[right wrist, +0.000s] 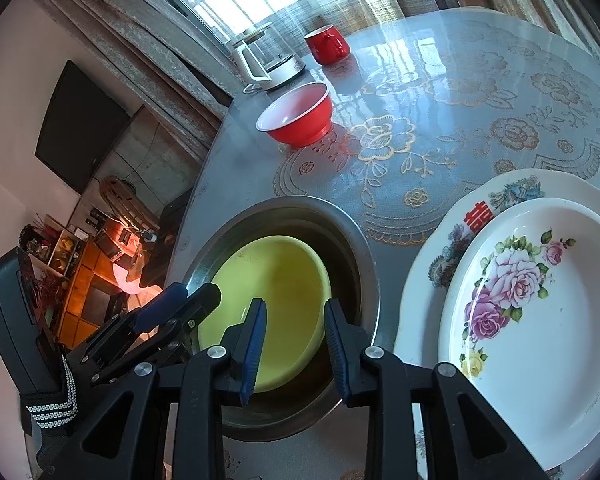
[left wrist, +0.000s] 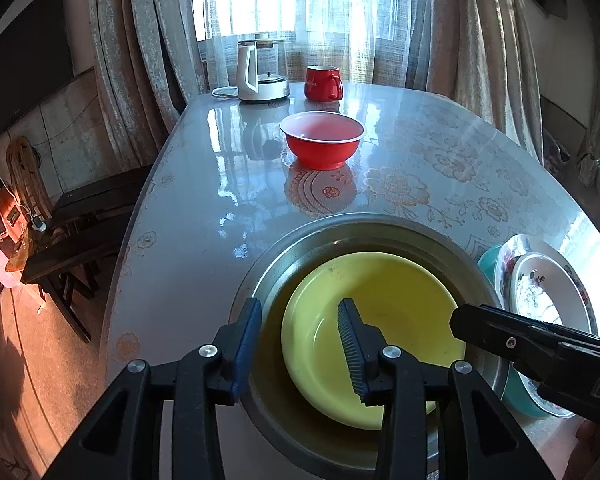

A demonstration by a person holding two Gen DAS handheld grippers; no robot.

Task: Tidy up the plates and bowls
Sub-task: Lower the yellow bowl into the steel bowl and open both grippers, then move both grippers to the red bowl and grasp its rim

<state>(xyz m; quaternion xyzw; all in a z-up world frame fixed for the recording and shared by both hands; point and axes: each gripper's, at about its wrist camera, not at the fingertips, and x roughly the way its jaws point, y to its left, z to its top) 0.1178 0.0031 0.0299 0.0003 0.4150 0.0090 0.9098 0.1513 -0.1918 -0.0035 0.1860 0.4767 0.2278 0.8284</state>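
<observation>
A yellow bowl [left wrist: 376, 320] sits inside a larger steel bowl [left wrist: 284, 256] near the table's front edge; both also show in the right wrist view, yellow bowl [right wrist: 276, 280], steel bowl [right wrist: 352, 236]. My left gripper [left wrist: 300, 332] is open, its jaws straddling the yellow bowl's left rim. My right gripper [right wrist: 294, 336] is open, its jaws straddling the yellow bowl's right rim. A red bowl [left wrist: 322, 140] stands alone farther back. Stacked floral plates [right wrist: 540, 300] lie to the right of the steel bowl.
A glass kettle [left wrist: 262, 72] and a red mug [left wrist: 322, 82] stand at the table's far edge by the curtained window. A teal dish [left wrist: 486, 260] lies under the floral plates. Dark chairs [left wrist: 80, 216] stand left of the table.
</observation>
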